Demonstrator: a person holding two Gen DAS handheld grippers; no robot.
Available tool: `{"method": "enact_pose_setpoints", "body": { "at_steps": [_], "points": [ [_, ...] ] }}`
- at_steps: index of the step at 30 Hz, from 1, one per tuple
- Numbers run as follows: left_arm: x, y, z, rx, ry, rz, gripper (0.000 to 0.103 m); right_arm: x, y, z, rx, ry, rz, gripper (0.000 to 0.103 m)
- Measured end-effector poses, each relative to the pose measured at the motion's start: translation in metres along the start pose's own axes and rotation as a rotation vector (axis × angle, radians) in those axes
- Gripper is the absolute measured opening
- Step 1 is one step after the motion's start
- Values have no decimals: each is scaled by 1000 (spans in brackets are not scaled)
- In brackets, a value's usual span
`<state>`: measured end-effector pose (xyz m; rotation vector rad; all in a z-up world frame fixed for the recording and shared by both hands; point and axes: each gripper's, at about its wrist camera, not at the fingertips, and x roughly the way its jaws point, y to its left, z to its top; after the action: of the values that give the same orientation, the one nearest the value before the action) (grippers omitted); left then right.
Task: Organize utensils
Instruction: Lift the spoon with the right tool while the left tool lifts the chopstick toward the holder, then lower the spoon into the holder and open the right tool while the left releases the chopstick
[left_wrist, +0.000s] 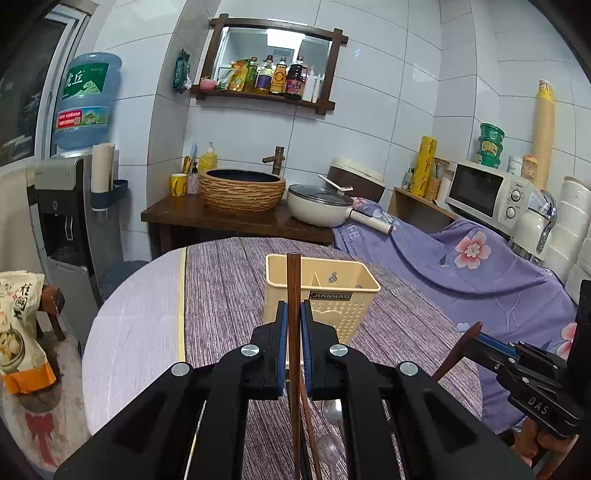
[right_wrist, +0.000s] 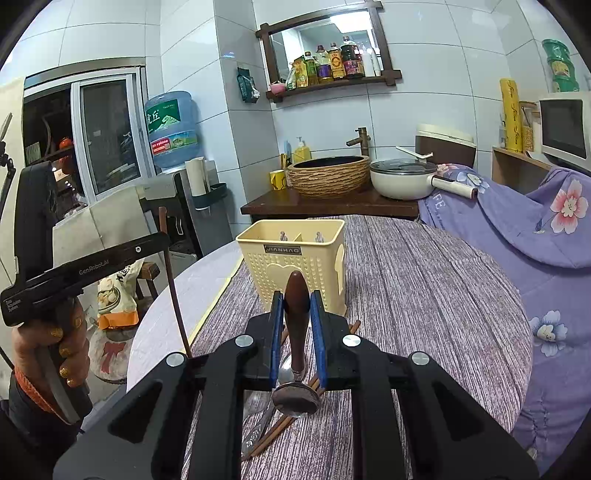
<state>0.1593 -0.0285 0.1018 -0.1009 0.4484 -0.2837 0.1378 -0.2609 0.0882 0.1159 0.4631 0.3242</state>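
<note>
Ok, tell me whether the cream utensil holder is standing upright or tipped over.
Upright. The utensil holder stands on its base on the striped tablecloth, open top facing up, divider visible inside.

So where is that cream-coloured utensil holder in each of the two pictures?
Left wrist view: the utensil holder stands at the centre, on the striped tablecloth, just behind the left gripper and the chopstick it clamps.
Right wrist view: the same holder sits centre, slightly left, beyond the right gripper holding a wooden-handled spoon.
Shared landmark: the woven basin on the dark counter behind.
</note>
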Motion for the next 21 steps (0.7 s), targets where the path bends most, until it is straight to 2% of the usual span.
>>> {"method": "enact_pose_setpoints", "body": {
  "at_steps": [8,13,18,21],
  "points": [
    [5,-1,35,10,-20,-17,7,15,-3,33,-16,3,20,16],
    [5,-2,82,2,-58,-40,7,22,-1,86,-33,-41,37,16],
    [12,-6,141,-19,-140,-12,7,37,4,145,-46,-96,10,16],
    [24,-9,165,-26,-176,13,7,46,7,170,-57,-124,-21,16]
  ]
}}
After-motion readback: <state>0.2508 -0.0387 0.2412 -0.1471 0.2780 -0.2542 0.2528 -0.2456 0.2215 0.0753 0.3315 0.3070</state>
